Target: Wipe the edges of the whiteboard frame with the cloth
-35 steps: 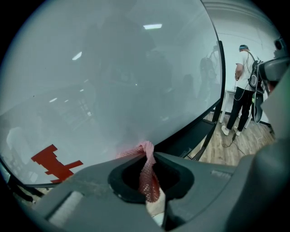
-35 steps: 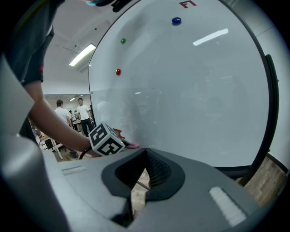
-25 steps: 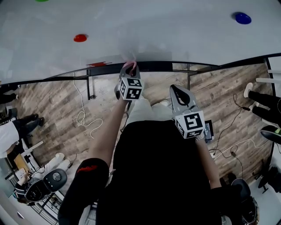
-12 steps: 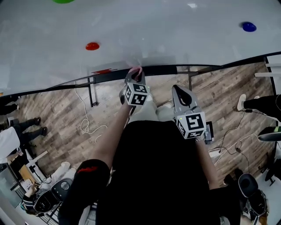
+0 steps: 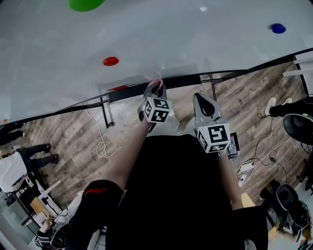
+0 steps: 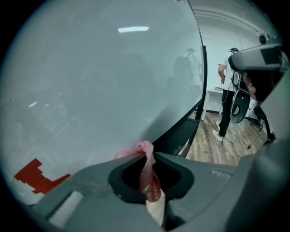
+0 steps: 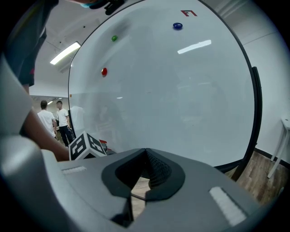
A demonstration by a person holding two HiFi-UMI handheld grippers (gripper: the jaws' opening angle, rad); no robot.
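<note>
The whiteboard (image 5: 176, 39) fills the top of the head view, with its black lower frame edge (image 5: 186, 79) running across below it. My left gripper (image 5: 155, 86) is shut on a pink mesh cloth (image 5: 157, 81) and presses it against that lower edge. In the left gripper view the cloth (image 6: 147, 174) hangs twisted between the jaws, touching the board beside the black frame (image 6: 180, 131). My right gripper (image 5: 199, 100) is held back from the board, to the right of the left one. Its jaws (image 7: 146, 153) are shut with nothing in them.
Red (image 5: 110, 61), green (image 5: 85, 4) and blue (image 5: 278, 28) magnets stick to the board. A red tape mark (image 5: 117, 89) sits left of the cloth. Stand legs (image 5: 106, 111), floor cables (image 5: 100, 144) and a chair (image 5: 298, 128) are below. People stand at the left (image 5: 19, 163).
My left gripper has slid the cloth a little to the right along the lower frame edge, away from the red tape. The right gripper has barely moved.
</note>
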